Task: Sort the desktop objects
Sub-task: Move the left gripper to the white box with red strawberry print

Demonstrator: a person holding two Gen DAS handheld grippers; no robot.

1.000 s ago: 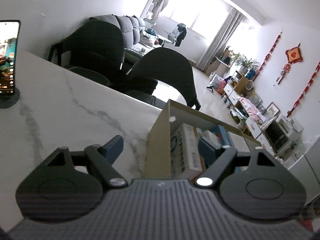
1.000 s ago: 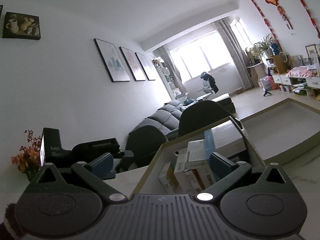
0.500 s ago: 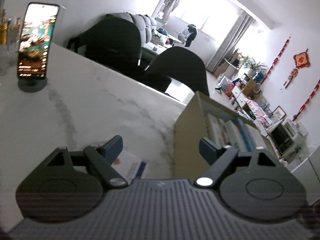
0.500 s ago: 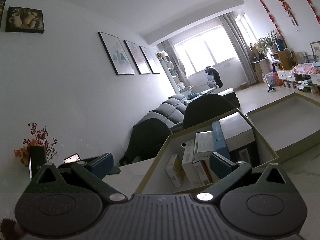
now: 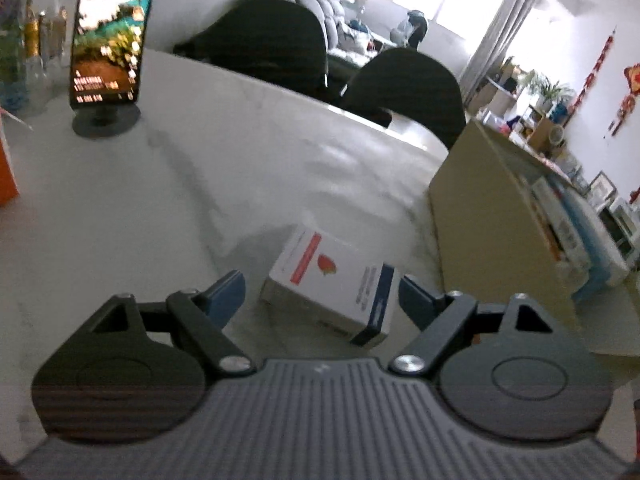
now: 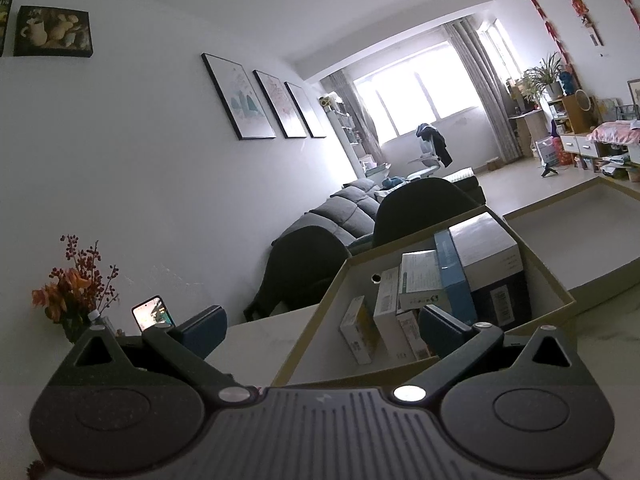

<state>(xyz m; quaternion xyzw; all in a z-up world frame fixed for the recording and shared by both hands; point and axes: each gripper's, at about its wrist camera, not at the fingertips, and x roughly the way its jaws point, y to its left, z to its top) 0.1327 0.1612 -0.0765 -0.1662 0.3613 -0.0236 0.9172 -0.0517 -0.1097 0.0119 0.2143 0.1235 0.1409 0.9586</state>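
Left gripper (image 5: 322, 294) is tipped down over a small white box (image 5: 332, 280), its jaws wide and opening, the box lying between the two blue pads with neither pad touching it, so nothing is held. That box lies flat on the pale marble tabletop (image 5: 160, 208), red-marked face up and a dark blue end facing the gripper; its long axis looks to run from about five o'clock to eleven o'clock in the left wrist view, skewed to the line of the gripper. I'd judge that skew the main hazard: if the pads close across the corners, not the flat sides, the box may twist or skid on the smooth stone. Just to its three o'clock stands the cardboard box (image 5: 480, 240), already holding a row of packets, and its near wall leaves the right-hand pad little room, so a bump there seems possible. Right gripper (image 6: 322, 330) hovers level in front of that same cardboard box, jaws apart and empty. Farther out, at ten o'clock in the left view, a lit phone (image 5: 110, 32) stands on a round base, with dark chairs (image 5: 404, 80) beyond the far tabletop edge.
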